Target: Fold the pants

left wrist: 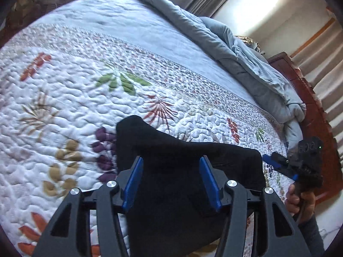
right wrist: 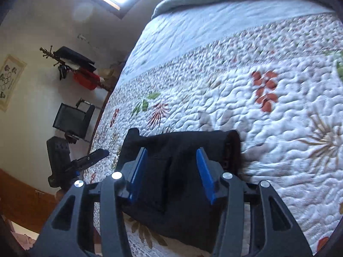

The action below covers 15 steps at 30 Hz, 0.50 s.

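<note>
Pants (left wrist: 188, 171): black, folded into a compact bundle, lying on the quilt (left wrist: 85, 98) near the bed's near edge. Left tongs (left wrist: 171, 182): spread, pads either side above the bundle, pinching nothing. Right tongs (right wrist: 172, 171): spread likewise over your other end of the bundle, nothing pinched. Duvet (left wrist: 246, 64): grey-blue, heaped along the far side. Open quilt lies beyond the pants. Off the bed: a coat rack (right wrist: 75, 64) and a monitor (right wrist: 70, 120) by the wall.
</note>
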Tool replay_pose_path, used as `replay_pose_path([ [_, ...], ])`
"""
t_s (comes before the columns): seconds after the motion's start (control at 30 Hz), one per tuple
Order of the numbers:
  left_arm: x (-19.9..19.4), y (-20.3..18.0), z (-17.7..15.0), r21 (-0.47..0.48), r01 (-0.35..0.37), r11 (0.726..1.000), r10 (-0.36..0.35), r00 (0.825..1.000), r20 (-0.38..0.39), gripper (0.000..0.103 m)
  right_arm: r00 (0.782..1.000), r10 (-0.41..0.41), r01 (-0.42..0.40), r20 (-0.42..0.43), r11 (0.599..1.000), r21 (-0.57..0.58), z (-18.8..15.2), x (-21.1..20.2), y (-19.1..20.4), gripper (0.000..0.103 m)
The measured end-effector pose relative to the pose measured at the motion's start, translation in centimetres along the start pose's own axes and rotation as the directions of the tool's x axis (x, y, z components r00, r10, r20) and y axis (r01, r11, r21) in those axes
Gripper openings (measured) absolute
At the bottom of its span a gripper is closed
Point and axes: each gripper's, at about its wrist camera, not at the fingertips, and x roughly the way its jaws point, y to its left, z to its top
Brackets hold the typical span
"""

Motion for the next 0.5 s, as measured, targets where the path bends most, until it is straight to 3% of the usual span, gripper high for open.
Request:
replay_pose_path([
  [0.07, 1.8, 0.2, 0.4, -0.021, 0.0, 1.0, -0.001, 1.0, -0.024, 0.055, 1.0, -0.011, 0.012, -0.025, 1.0, 0.022, 0.3, 1.8, -1.0, 0.041],
  [0.17, 4.2, 1.1, 0.4, -0.036, -0.064, 0.997, 0.061, 0.996, -0.072, 0.052, 0.999, -0.032, 0.035, -0.041, 0.998, 0.061, 0.3, 3.5, -2.8, 0.027],
  [0.3, 5.5, 3.1, 0.3, -0.076, -0.074, 0.994, 0.066, 0.992, -0.105, 0.039, 0.997, -0.04, 0.049, -0.073, 0.991, 0.121, -0.5, 4.9, -5.9, 0.0],
  [0.4, 6.2, 3.6, -0.3, -0.081, -0.084, 0.993, 0.074, 0.99, -0.12, 0.036, 0.997, 0.021, -0.008, -0.072, 0.986, 0.166, -1.0, 5.4, -7.5, 0.0],
  [0.5, 5.7, 3.0, -0.4, -0.071, -0.085, 0.994, 0.077, 0.991, -0.105, 0.039, 0.997, 0.029, -0.018, -0.072, 0.988, 0.156, -1.0, 4.7, -7.2, 0.0],
])
